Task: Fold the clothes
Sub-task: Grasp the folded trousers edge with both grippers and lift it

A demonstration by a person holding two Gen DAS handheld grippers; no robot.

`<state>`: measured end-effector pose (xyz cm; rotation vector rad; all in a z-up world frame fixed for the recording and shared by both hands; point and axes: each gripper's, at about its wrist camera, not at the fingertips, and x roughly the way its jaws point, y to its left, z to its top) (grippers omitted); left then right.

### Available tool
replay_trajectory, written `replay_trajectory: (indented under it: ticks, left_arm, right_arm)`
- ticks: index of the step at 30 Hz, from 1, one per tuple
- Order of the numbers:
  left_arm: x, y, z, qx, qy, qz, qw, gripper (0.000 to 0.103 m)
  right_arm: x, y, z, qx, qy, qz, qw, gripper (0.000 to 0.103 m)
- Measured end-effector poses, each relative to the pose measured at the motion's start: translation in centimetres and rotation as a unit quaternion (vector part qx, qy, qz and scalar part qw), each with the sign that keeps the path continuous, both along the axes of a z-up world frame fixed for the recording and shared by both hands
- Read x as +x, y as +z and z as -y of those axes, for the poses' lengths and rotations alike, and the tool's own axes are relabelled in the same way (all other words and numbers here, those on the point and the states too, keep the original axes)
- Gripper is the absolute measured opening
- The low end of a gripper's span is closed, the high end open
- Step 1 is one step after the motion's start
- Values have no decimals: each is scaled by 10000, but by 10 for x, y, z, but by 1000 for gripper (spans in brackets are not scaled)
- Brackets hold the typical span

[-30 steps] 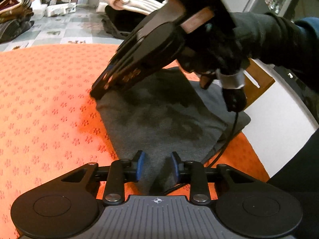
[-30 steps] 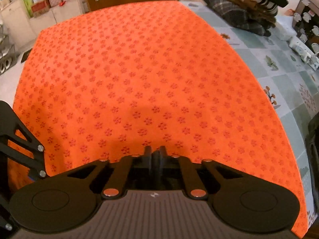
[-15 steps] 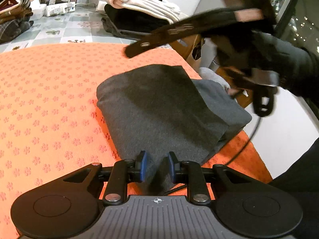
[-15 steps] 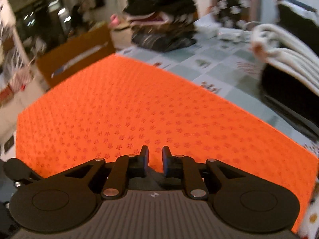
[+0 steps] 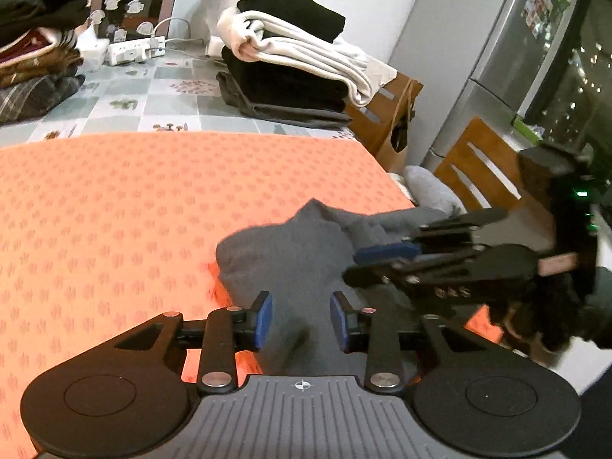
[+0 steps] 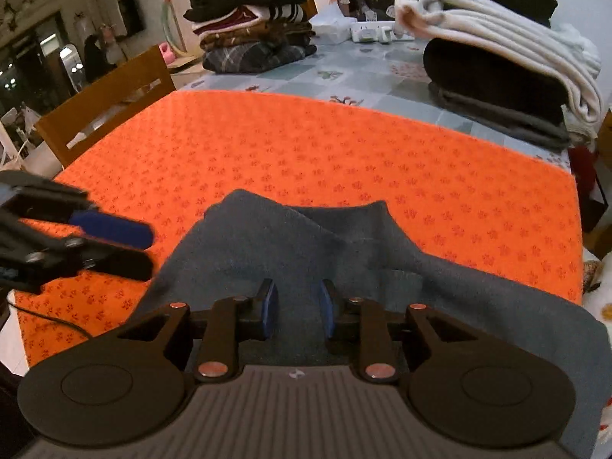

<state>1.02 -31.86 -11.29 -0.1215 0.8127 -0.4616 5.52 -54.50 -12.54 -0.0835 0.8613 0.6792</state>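
L gripper [image 5: 301, 320] jaws opening, pads clear of the cloth, nothing gripped; R gripper [image 6: 297, 310] jaws opening too, cloth under the gap but not pinched. Grey garment [image 6: 306, 244], folded, lies at near edge of orange mat [image 6: 306, 145], w/ corners peaked and one part hanging off the side. Next, I'd judge: pinch both near corners evenly, lift together, keep edges aligned so fold doesn't skew.
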Motion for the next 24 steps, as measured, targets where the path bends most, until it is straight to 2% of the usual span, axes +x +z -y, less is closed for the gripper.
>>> replay_trajectory:
  ticks: [5, 8, 10, 12, 15, 17, 19, 20, 24]
  left_arm:
    - [27, 1, 16, 79, -165, -44, 9998, 35]
    - [43, -16, 31, 329, -346, -324, 9983, 35]
    - [47, -27, 38, 512, -424, -383, 9971, 35]
    - [48, -27, 39, 504, -441, -370, 9971, 36]
    - [49, -22, 32, 298, -359, -428, 9980, 40]
    - [49, -18, 30, 238, -323, -406, 9984, 43]
    - [47, -13, 29, 211, -303, -373, 9986, 49]
    - [47, -9, 29, 192, -303, -345, 9988, 51]
    - [44, 6, 29, 68, -306, -208, 9993, 62]
  right_arm:
    - [-14, 14, 16, 225, -93, 70, 9997, 38]
    - [-14, -8, 22, 76, -246, -190, 9995, 38]
    - [-18, -11, 27, 246, -372, -148, 9989, 38]
    - [-18, -7, 33, 376, -589, -180, 9974, 38]
    - [-25, 4, 57, 664, -1109, -69, 9916, 42]
    - [-31, 10, 77, 797, -1523, 16, 9851, 45]
    - [-38, 13, 99, 847, -2005, 91, 9760, 55]
    - [-43, 13, 110, 872, -2253, 123, 9703, 57]
    - [-61, 4, 158, 1222, -3221, 48, 9388, 70]
